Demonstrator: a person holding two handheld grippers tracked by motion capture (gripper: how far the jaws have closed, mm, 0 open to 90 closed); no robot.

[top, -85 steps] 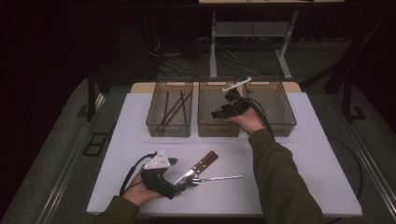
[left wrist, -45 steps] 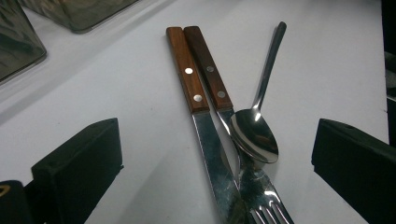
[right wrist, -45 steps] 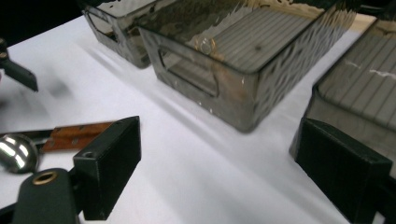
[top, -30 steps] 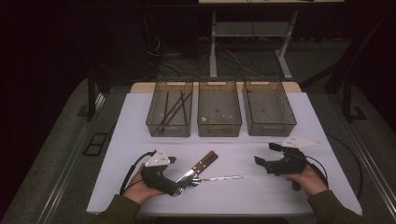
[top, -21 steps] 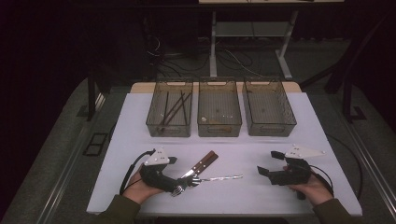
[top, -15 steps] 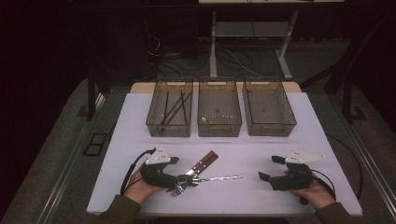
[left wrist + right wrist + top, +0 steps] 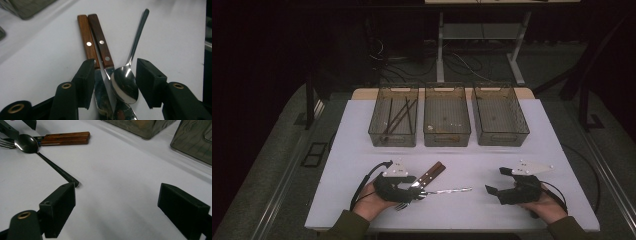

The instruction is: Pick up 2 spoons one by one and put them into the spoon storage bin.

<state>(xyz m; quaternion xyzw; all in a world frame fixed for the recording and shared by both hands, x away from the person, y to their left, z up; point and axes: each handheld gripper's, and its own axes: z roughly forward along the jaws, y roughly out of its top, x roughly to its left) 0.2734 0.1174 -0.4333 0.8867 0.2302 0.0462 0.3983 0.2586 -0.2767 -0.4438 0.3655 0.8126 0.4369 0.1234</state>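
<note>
My left gripper [image 7: 408,188] lies low at the front left of the white table [image 7: 362,145]. Its jaws have just been closing around a small bundle of cutlery. Between them lie two wooden-handled knives [image 7: 96,40] and the bowl of a steel spoon [image 7: 124,83]. The left pad [image 7: 86,75] sits against one knife blade, while a narrow gap separates the right pad [image 7: 147,82] from the spoon. A fork [image 7: 399,206] pokes out under this gripper. At the front right my right gripper [image 7: 497,181] is open and empty over bare table, seen also in its own view [image 7: 117,202].
Three clear bins stand in a row at the back: the left bin [image 7: 374,131] holds dark sticks, the middle bin [image 7: 447,135] some small bits, and the right bin [image 7: 502,136] looks bare. The spoon's handle [image 7: 452,190] points toward the right gripper. Table edges drop to dark floor.
The right hand came back from the bins to the front right of the table. The left jaws have narrowed around the knives and spoon, and the left hand shifted slightly.
</note>
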